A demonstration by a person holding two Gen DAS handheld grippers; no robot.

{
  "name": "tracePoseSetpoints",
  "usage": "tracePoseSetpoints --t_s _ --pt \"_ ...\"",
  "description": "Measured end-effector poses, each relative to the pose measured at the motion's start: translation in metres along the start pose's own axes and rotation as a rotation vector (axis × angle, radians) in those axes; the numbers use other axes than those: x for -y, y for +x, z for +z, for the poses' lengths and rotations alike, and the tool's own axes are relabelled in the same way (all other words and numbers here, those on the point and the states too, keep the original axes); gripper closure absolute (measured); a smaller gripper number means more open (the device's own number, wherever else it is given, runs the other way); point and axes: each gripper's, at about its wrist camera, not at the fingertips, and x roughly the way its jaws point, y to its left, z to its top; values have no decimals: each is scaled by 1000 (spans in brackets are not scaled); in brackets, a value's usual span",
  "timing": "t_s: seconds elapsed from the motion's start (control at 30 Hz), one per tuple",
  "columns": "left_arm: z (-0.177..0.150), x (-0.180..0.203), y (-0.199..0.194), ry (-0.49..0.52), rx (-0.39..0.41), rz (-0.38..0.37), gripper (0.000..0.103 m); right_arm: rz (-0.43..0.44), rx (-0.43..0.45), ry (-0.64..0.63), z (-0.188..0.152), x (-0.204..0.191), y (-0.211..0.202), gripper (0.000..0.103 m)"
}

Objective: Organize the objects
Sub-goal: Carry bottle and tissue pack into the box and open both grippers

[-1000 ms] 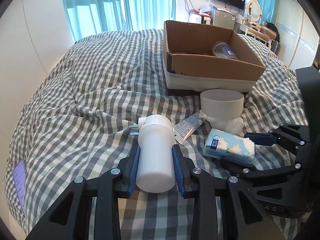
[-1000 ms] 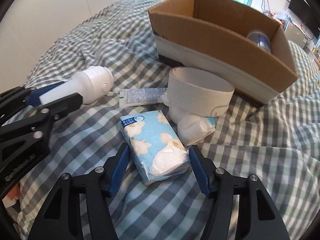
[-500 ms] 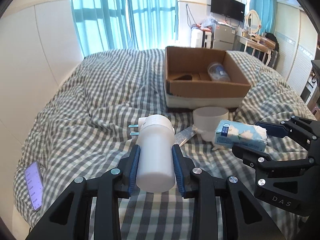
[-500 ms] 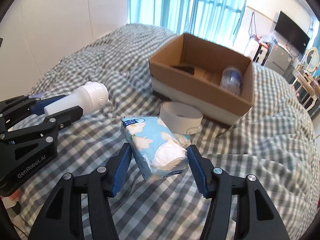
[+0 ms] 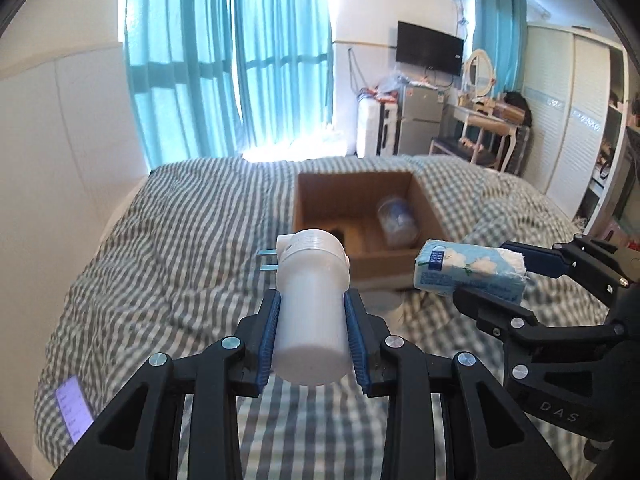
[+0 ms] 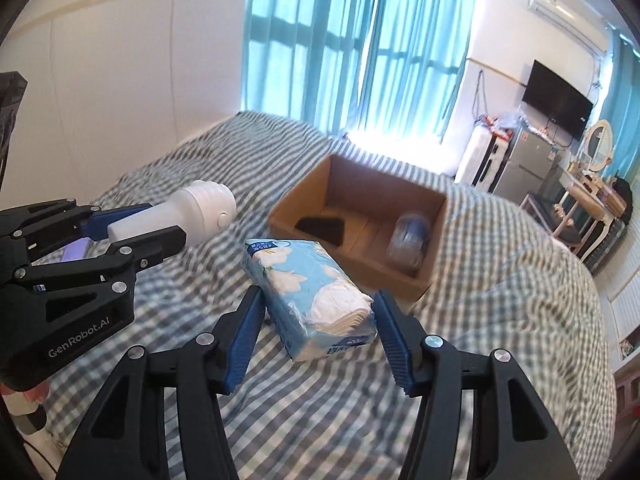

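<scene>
Bright window backlight, seemingly motion-blurred, fisheye-warped

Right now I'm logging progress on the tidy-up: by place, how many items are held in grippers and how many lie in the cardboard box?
Held in grippers: 2 (white plug-in device, tissue pack)
In the cardboard box: 2 (clear jar, dark object)
Total: 4

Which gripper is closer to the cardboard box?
Right, though narrowly. The right gripper holds the tissue pack just before the cardboard box; the left gripper sits farther back.
</scene>
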Motion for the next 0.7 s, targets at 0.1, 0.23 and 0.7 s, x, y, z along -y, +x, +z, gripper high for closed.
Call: tracePoseSetpoints --t_s 0.1,0.23,0.7 --pt "22 8 6 25 23 -9 71 -13 19 9 16 12 3 47" --pt "50 13 20 44 47 -16 71 -29 35 20 37 28 11 47" --pt "112 18 135 107 12 5 70 -65 -8 84 92 89 106 48"
